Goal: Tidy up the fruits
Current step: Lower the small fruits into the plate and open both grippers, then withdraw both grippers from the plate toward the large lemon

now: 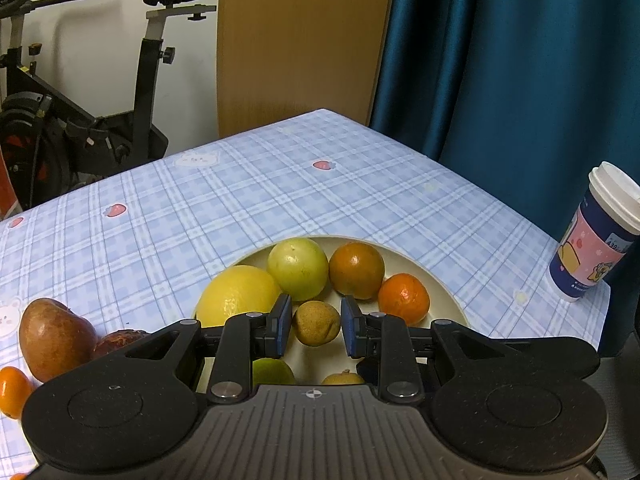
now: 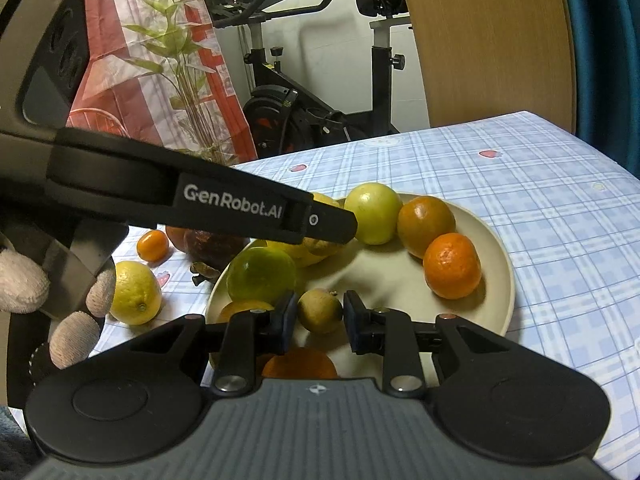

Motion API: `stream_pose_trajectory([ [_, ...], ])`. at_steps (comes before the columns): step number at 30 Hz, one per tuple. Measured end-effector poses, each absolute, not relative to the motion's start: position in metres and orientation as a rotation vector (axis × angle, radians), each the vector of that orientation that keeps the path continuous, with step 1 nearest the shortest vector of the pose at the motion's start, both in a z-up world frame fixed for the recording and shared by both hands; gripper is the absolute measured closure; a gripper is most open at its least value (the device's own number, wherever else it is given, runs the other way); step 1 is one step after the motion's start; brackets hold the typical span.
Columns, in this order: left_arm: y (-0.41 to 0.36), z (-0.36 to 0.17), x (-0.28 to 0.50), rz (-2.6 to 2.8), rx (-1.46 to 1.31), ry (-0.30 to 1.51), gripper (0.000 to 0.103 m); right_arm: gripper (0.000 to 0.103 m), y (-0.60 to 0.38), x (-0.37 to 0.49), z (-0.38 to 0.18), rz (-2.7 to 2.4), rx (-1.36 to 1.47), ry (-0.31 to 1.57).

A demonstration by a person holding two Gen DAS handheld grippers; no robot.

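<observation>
Hovering with both tools pressed together and empty, left tool (image 1: pixel 313 325) is facing a small firm brownish citrus (image 1: pixel 317 323), best pinched across its middle.

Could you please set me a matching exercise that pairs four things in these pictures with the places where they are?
Things:
1. cup
2. exercise bike
3. red-brown fruit
4. pale green fruit

Places:
A. on the plate
B. on the tablecloth, beside the plate
C. beyond the tablecloth's far edge
D. at the tablecloth's edge, by the blue curtain

Pairs: 1-D, 2-C, 3-B, 4-A
</observation>
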State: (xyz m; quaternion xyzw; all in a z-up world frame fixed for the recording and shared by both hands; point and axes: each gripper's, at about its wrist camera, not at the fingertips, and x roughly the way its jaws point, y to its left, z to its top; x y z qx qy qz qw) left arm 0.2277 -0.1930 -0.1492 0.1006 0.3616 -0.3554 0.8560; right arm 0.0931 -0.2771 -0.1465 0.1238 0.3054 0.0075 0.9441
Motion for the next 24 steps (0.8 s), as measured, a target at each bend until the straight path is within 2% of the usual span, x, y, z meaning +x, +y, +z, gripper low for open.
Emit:
stream_pose_trajectory([
  [5,-0.191,-0.148,0.229,-0.740,0.202,0.765,0.072,0.074,-0.278,0.093,-0.146,0.010,0.249,0.617],
  [12,-0.182,-0.139,0.226,-0.723,0.178,0.754,0.052,0.064,-0.280,0.092,-0.143,-0.011,0.242,0.590],
  [24,-0.145,-0.118,0.219,-0.657,0.133,0.728,0.052,0.059,-0.275,0.090,-0.136,-0.009,0.221,0.558],
])
